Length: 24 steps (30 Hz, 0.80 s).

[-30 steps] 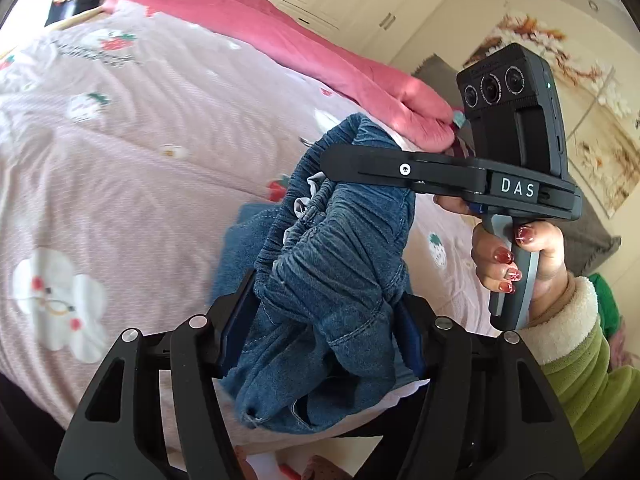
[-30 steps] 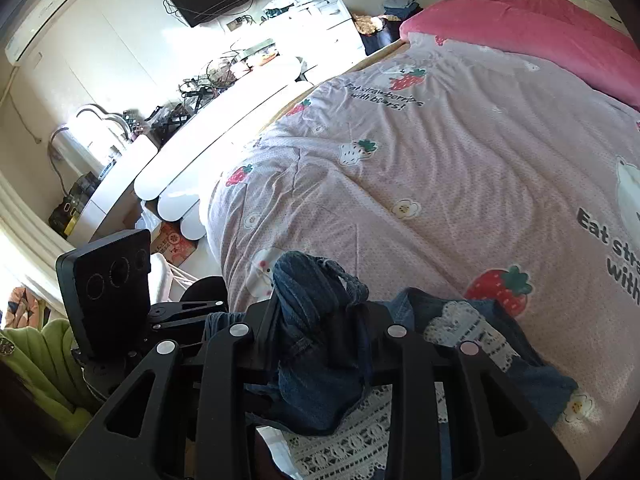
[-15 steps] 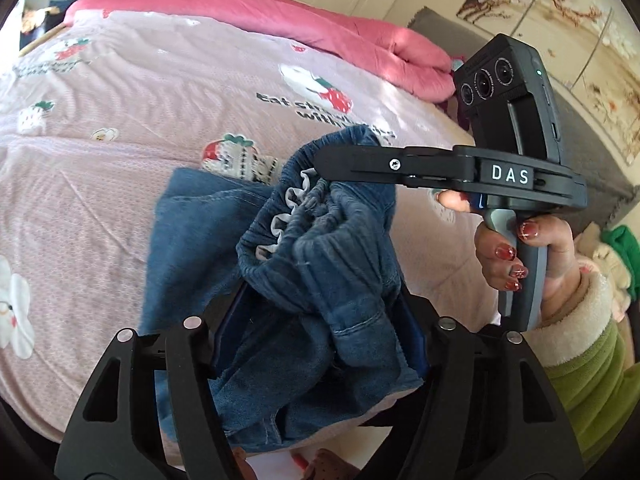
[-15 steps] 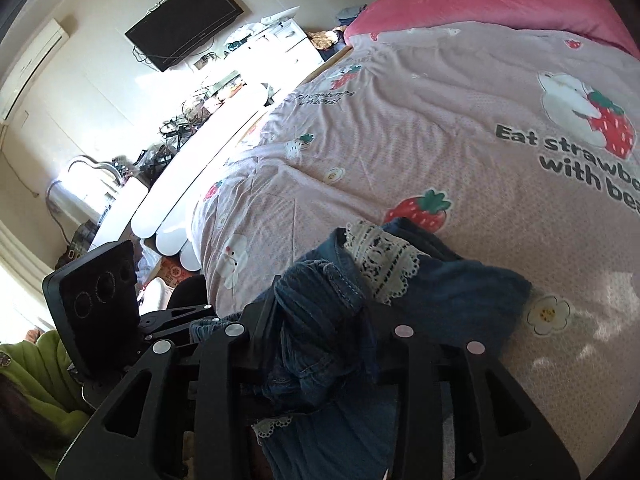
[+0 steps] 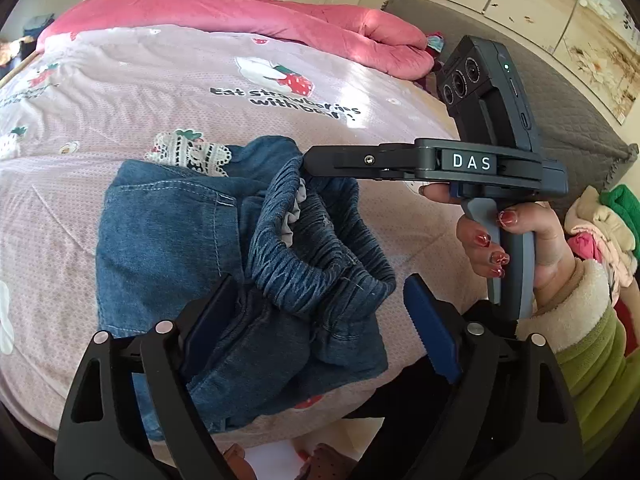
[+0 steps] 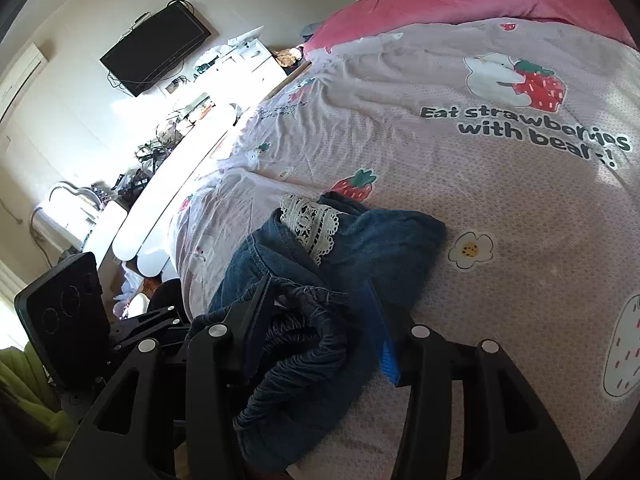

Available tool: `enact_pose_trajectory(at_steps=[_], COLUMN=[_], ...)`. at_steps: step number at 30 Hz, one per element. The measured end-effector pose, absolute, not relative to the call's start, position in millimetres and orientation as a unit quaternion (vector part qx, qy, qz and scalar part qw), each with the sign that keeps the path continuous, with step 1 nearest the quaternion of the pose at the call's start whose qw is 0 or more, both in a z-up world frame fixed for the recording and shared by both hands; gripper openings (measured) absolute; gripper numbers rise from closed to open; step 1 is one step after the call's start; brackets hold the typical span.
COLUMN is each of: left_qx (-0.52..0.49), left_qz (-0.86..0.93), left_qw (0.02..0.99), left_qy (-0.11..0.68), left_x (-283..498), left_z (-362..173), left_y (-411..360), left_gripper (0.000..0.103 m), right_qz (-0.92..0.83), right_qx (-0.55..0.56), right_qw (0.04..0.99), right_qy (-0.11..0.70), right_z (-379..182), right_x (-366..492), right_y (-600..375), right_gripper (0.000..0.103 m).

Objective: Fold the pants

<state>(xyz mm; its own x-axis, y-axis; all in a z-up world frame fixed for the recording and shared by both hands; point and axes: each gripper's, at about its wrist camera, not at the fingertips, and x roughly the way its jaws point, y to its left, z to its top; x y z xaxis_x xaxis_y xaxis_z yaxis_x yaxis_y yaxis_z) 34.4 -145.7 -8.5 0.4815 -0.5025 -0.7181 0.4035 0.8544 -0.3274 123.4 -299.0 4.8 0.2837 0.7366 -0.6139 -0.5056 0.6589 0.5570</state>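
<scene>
The blue denim pants [image 5: 168, 248] lie bunched on the pink bedspread [image 5: 120, 92], with white lace trim [image 5: 188, 152] at their far edge. My left gripper [image 5: 320, 292] straddles the gathered elastic waistband [image 5: 320, 256]. Its jaws are opening and the right pad [image 5: 432, 328] stands clear of the cloth. In the right wrist view my right gripper [image 6: 318, 292] is also opening, and the waistband [image 6: 304, 344] sits slack between its pads. The right gripper's tip [image 5: 310, 160] touches the waistband's far side. A hand [image 5: 520, 240] with red nails holds that tool.
A pink quilt [image 5: 260, 20] is rolled along the far side of the bed. A grey headboard [image 5: 560, 120] and a pile of clothes [image 5: 600, 220] are at the right. A white desk [image 6: 168, 168] and a wall television [image 6: 156, 48] stand beyond the bed's left edge.
Both grippers came down and forward over the bed, setting the pants on the bedspread. Both pairs of jaws widened and the waistband slackened between them.
</scene>
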Motion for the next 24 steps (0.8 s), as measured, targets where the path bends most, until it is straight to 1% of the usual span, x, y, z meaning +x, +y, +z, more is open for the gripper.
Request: enact_pose_trajectory(at_steps=[5,10,13,15,17,18,24], left_qx=[-0.041,-0.035,-0.045,-0.054,-0.063,-0.066,-0.088], left_qz=[-0.261,-0.264,-0.273,-0.281,-0.285,-0.282,-0.232], left_qw=[0.859,0.859,0.857,0.855,0.857,0.86,0.884], left_qy=[0.438,0.438,0.435,0.433,0.425,0.42,0.395], left_x=[38.2,37.0,29.8,27.3,23.5,22.0,23.7], left_z=[-17.1,-21.4,-13.0,-5.7,3.2,7.3,26.4], left_y=[-154.2,-156.1,-146.1,-139.0,-127.9,-121.6,-67.3], left_gripper=[0.079,0.08,0.081,0.088,0.093,0.093,0.093], right_qz=[0.389,0.342,0.337,0.338,0.338,0.338,0.342], right_qx=[0.107,0.038,0.051,0.055,0.06,0.06,0.058], right_qw=[0.799,0.805,0.804,0.807,0.811,0.815,0.833], right_qy=[0.447,0.484,0.487,0.481,0.473,0.468,0.432], right_z=[9.5,-9.1,-10.2,-3.3,5.2,10.3,42.0], right_x=[113.7,113.2,112.5,108.3,102.8,98.9,70.1], right_y=[-300.6,-286.6,-291.5,-295.1,-298.7,-300.6,-306.2], right_gripper=[0.046,0.046,0.046,0.046,0.052,0.055,0.06])
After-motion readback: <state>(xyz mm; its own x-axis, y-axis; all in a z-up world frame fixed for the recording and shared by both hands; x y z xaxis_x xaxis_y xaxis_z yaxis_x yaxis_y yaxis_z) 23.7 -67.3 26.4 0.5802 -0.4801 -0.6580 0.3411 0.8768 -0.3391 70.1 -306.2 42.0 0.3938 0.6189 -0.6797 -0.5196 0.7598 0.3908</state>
